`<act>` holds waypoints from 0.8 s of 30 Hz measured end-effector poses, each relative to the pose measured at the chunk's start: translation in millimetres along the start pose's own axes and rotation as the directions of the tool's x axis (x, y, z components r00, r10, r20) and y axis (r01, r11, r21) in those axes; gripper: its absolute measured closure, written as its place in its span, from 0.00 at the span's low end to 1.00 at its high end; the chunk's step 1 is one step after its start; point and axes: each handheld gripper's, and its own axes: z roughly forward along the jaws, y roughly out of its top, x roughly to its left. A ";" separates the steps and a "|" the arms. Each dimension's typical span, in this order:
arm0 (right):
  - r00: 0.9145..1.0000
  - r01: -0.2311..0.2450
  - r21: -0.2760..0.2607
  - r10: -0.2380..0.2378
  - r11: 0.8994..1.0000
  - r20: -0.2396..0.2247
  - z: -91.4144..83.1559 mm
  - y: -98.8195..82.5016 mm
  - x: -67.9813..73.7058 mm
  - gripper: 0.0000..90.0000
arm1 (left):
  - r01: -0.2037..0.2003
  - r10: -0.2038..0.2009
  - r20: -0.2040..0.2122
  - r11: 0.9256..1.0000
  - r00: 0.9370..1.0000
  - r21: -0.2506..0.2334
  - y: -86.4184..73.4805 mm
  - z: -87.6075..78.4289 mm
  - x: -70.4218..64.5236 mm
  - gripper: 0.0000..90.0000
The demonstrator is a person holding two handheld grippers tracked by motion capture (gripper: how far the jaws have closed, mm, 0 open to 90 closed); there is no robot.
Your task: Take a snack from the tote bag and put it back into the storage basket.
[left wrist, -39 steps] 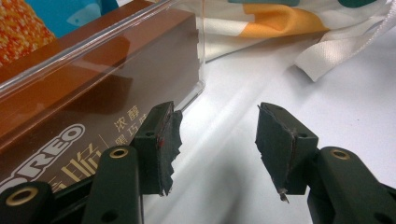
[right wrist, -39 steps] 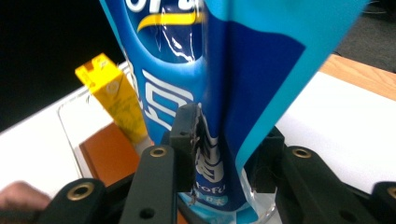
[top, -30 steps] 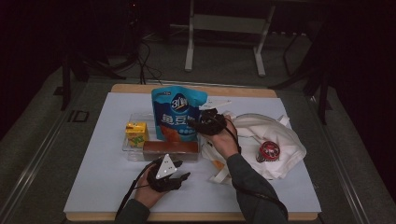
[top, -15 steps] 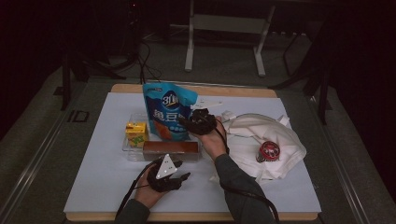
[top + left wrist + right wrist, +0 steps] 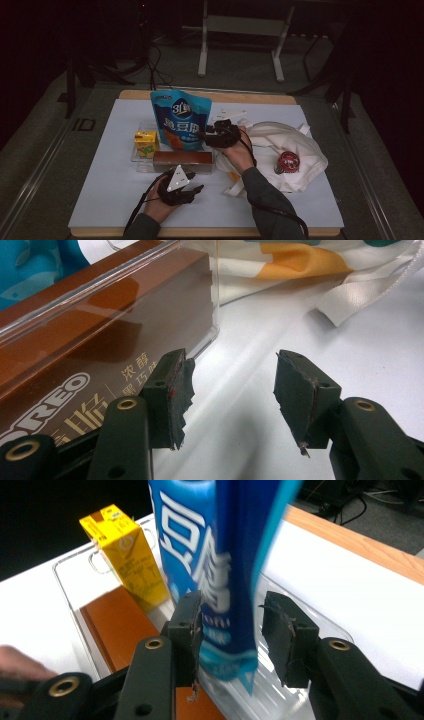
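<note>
Right gripper (image 5: 227, 625): jaws just widened, bag (image 5: 220, 575) edge between, unpinched | left gripper (image 5: 231, 390): spread, empty, beside Oreo box (image 5: 75, 345) in tray (image 5: 300, 615)

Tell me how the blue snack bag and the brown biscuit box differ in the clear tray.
The blue snack bag stands upright and rises well above the clear tray; the brown biscuit box lies flat and low along the tray's near side. The bag is soft and crinkled; the box is stiff and straight-edged. The bag's edge sits between the right tool's jaws; the box sits beside the left tool, ungripped. Both rest in the tray.
</note>
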 end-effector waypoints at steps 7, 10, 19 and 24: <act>0.998 0.031 0.082 -0.035 0.996 0.047 3.8 -7.5 -3.4 0.88 | 0.000 0.000 0.001 1.000 1.000 0.001 0.1 0.0 0.2 0.53; 0.994 0.059 0.124 -0.070 0.991 0.087 10.3 -7.4 -2.0 0.99 | -0.002 0.002 0.001 1.000 1.000 0.001 0.1 0.0 0.0 0.53; 0.987 0.028 0.126 -0.047 0.992 0.151 22.1 -1.4 -3.5 1.00 | -0.003 0.003 0.000 1.000 1.000 0.002 0.1 0.2 -0.2 0.53; 0.987 0.030 0.135 -0.051 0.990 0.154 30.9 4.5 1.3 1.00 | -0.004 0.004 0.002 1.000 1.000 0.003 0.2 0.3 0.0 0.53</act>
